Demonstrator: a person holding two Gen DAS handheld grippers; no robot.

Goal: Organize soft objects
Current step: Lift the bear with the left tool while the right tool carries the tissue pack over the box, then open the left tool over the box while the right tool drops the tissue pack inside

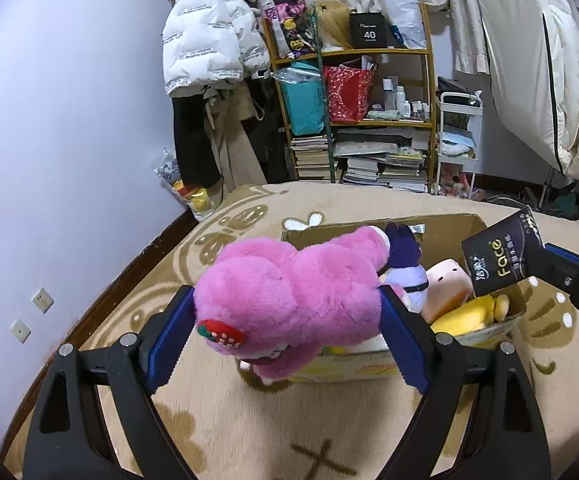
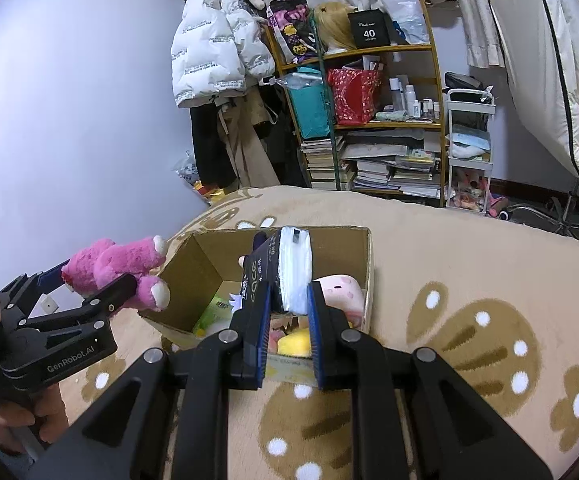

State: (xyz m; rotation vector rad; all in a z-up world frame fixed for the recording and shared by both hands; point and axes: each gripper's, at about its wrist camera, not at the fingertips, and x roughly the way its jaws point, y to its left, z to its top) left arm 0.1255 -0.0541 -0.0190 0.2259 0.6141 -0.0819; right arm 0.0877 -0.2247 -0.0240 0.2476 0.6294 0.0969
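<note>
Pink plush bear (image 1: 289,292), black tissue pack (image 2: 285,268), beige brown-flowered blanket (image 2: 469,280), brown cardboard box (image 2: 205,264).

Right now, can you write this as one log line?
left tool: holds bear | right tool: holds tissues | box: open, toys inside

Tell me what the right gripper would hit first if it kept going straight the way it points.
Probably the far wall of the cardboard box, or the pink plush if it dips; the right gripper carries the tissue pack ahead. Depth is unclear.

A box (image 2: 363,256) sits on the blanket (image 2: 469,264), toys (image 1: 447,288) inside, shelves (image 2: 369,120) behind at twelve o'clock.
</note>
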